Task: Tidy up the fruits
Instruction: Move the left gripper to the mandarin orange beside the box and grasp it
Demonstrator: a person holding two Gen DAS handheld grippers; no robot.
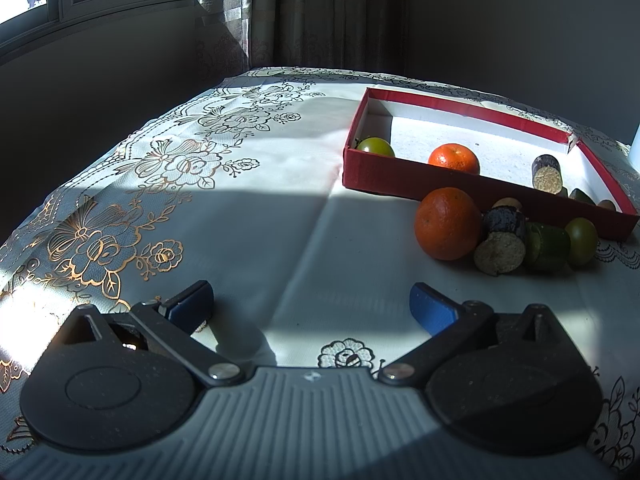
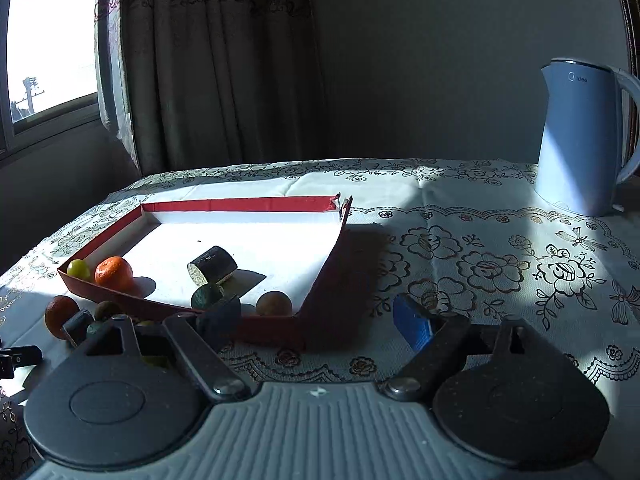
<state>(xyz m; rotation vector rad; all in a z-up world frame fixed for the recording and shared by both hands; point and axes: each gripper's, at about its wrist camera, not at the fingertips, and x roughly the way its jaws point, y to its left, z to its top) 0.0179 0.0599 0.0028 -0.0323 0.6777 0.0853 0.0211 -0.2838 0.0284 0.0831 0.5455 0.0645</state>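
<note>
five fruits in red box (image 2: pixel 324 268) incl. orange (image 2: pixel 114 273); both grippers' fingers apart, nothing between.

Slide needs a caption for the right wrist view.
Open right gripper facing a red box holding fruit, with a kettle behind.

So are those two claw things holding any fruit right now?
No. The left gripper and the right gripper both stand open with nothing between their fingers; the fruit lies in the red box or beside it.
</note>
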